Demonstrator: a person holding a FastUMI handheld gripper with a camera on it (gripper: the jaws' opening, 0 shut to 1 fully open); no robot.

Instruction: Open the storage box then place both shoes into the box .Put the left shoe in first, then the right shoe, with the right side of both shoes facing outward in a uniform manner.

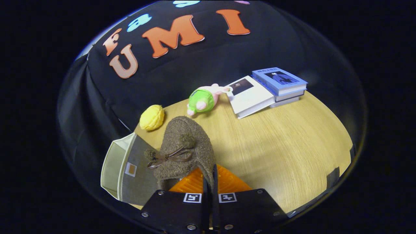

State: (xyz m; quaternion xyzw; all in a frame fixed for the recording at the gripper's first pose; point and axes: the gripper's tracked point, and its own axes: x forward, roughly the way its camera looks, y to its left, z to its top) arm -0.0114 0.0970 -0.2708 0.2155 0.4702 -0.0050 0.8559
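A brown fuzzy shoe point(185, 149) with two pompoms and a thin brown bow hangs in the air, toe pointing away from me. My gripper point(210, 182) is shut on the shoe's rear rim, both fingers pinching its edge. Left of the shoe and below it stands the storage box point(122, 169), a grey box with a pale cream lid or flap along its left side and a small label on its face. The shoe hides part of the box. I cannot tell from here whether the box is open.
On the wooden table point(286, 149) lie a yellow ball-like toy point(152, 117), a green and pink plush toy point(203, 99), a white book point(250, 97) and a stack of blue books point(281, 84) at the back. The table's edge curves to the right.
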